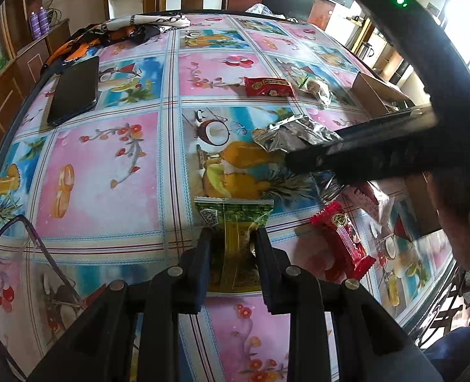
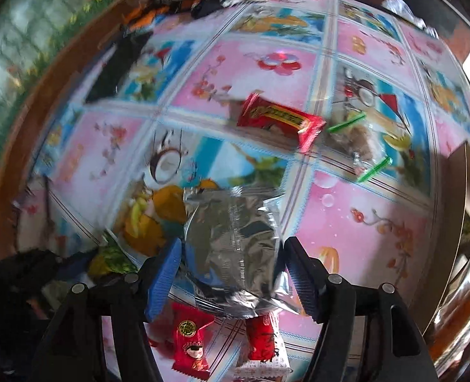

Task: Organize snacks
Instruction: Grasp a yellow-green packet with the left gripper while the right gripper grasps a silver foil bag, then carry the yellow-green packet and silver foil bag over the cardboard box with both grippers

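You can read almost nothing here. On the green and yellow snack packet [image 1: 235,238] near you there is a QR code on its far left corner; the print down its yellow middle is too small to make out. The far red packet [image 1: 269,86] carries a gold band of characters, unreadable in both views. The near red packet [image 2: 190,340] shows a round gold emblem above a cartoon figure, with no legible words. The silver foil packet [image 2: 231,248] has fine lines of print, blurred beyond reading.
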A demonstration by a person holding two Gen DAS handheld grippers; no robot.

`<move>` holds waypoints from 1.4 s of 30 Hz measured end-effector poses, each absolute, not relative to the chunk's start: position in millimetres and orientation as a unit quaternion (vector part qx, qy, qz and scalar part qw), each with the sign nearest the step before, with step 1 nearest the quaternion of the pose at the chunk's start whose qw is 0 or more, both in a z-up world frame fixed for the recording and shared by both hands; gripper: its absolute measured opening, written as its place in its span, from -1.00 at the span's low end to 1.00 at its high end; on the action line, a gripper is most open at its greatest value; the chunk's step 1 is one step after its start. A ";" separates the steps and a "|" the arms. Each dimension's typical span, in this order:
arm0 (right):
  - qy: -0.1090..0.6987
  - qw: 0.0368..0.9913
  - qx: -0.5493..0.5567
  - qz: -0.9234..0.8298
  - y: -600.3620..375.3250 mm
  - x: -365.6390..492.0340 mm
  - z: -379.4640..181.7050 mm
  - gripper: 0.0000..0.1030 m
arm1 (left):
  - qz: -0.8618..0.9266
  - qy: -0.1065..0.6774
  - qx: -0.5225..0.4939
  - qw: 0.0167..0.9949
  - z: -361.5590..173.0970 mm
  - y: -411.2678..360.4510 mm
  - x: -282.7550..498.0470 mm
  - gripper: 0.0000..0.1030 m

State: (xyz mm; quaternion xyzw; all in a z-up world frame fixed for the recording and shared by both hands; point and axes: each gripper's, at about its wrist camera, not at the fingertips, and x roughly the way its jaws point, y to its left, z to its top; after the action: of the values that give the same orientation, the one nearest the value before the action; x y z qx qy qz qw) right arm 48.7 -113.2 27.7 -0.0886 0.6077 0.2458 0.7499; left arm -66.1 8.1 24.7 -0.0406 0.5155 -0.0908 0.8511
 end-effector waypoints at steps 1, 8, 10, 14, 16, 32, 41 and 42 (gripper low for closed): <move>0.607 0.750 -0.096 0.246 -110.9 47.1 26.3 0.37 | -0.091 0.515 -0.040 0.851 24.7 8.1 -66.1 -0.50; 0.598 0.766 -0.075 0.224 -129.2 39.1 28.3 0.19 | -0.091 0.513 -0.042 0.853 24.9 6.4 -60.3 -0.50; 0.593 0.774 -0.049 0.218 -140.3 34.5 35.8 0.19 | -0.091 0.512 -0.045 0.853 25.0 5.1 -57.1 -0.50; 0.574 0.793 -0.010 0.203 -161.6 21.0 51.4 0.19 | -0.096 0.512 -0.044 0.853 26.7 -0.8 -51.0 -0.55; 0.572 0.796 0.016 0.196 -172.5 13.4 55.9 0.19 | -0.101 0.512 -0.044 0.852 27.2 -4.7 -48.8 -0.56; 0.564 0.802 0.088 0.174 -216.2 -14.5 59.8 0.19 | -0.106 0.520 -0.034 0.847 32.6 -25.3 -41.0 -0.71; 0.560 0.802 0.098 0.184 -226.5 -20.2 60.4 0.19 | -0.085 0.534 0.001 0.841 20.4 -36.0 -38.2 -0.35; 0.560 0.802 0.100 0.183 -228.9 -20.2 60.1 0.19 | -0.083 0.528 0.014 0.845 19.7 -38.5 -38.7 -0.35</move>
State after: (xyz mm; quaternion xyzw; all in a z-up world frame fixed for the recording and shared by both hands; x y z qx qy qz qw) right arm -20.2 -228.9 60.1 0.1000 0.5598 0.1829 0.8020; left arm -38.7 -38.5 19.7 0.0136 0.5281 -0.0834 0.8450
